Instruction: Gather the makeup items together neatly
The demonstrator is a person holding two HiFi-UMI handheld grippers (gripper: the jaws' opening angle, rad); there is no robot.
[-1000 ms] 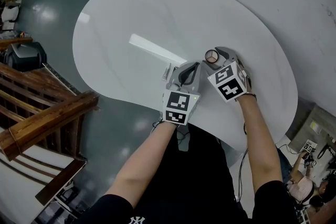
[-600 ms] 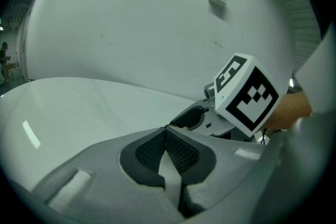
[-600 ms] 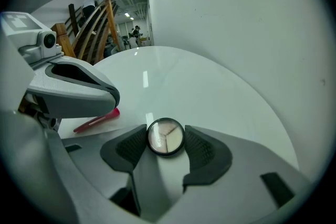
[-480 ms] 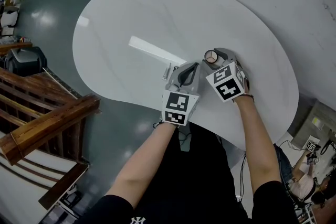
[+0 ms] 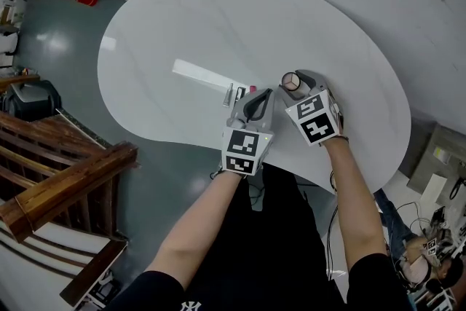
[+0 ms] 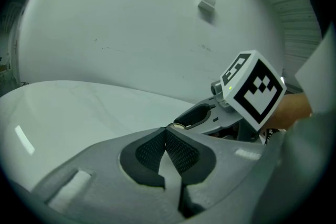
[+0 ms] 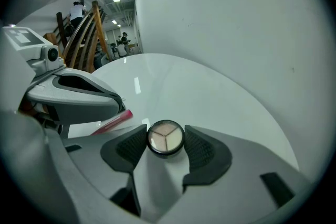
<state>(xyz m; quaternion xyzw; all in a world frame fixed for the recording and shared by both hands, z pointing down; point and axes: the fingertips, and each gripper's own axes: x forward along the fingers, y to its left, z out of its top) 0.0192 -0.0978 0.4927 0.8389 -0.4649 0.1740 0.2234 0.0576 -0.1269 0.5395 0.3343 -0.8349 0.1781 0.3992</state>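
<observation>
Plainly, the right tongs [image 7: 165, 134] — jaws just closed in — clasp the round black three-shade compact [image 7: 165, 138] over the white oval desk [image 5: 182, 25], likely bound for the slim pink tube [image 7: 111, 120]; left tongs [image 6: 166, 136] hover clenched, empty.

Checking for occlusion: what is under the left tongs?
A pink tube pokes out from beneath the left tongs; its other end, and anything else under them, is covered.
</observation>
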